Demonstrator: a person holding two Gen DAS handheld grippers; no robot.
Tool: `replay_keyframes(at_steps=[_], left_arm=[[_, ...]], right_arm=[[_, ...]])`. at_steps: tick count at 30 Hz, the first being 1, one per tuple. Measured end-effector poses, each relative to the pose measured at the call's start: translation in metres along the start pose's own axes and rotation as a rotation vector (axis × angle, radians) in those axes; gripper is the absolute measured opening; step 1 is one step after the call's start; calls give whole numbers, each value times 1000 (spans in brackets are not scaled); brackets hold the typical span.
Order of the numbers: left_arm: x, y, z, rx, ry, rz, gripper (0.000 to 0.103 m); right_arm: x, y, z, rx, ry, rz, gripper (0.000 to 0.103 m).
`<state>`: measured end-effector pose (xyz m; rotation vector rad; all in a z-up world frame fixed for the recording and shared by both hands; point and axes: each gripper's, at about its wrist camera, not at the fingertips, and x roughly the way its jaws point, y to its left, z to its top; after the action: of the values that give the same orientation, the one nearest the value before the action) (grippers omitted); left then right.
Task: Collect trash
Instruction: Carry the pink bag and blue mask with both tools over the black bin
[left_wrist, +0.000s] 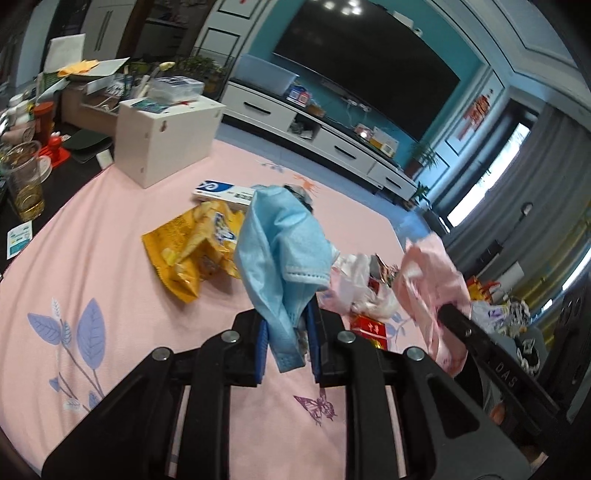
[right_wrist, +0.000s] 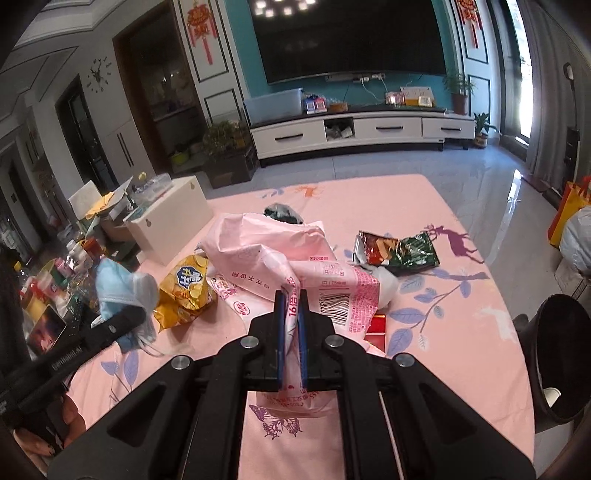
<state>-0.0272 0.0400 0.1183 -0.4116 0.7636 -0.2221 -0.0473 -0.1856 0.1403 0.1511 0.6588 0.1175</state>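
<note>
Your left tongs (left_wrist: 286, 332) pinched the soft blue face mask (left_wrist: 280, 251) by its folded edge above the desk (left_wrist: 110, 258); your right tongs (right_wrist: 291, 321) clamped the limp pink plastic wrapper (right_wrist: 273, 251). Both looked light and floppy. The yellow chip bag (right_wrist: 184, 291), green snack packet (right_wrist: 399, 251) and red box (left_wrist: 369, 328) lay below.

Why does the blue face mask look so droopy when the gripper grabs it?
The blue face mask is probably thin, soft cloth: it folds and sags around the left gripper, which is shut on it. It likely weighs very little and may slip, since only a bunched edge is pinched.
</note>
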Motion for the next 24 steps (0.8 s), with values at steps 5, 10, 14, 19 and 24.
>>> replay_keyframes(at_steps=[5,10,14,19,24], left_arm=[[1,-18,-8,45,13,-22,19],[2,-30,-13,75,24,-43,19],[2,-40,-17,115,25,-62,19],[1,-53,-23,153,25,-80,19],[2,-60,-27,169,35,-91,19]], right_arm=[[-8,1,3,-11,-30,-26,7],[-10,-5,4,-2,-42,-43,7],[-15,-12,5,10,-55,-50,7],[-25,-23,8,30,-88,-89,7],[-37,-39,11,59,-119,-139,7]])
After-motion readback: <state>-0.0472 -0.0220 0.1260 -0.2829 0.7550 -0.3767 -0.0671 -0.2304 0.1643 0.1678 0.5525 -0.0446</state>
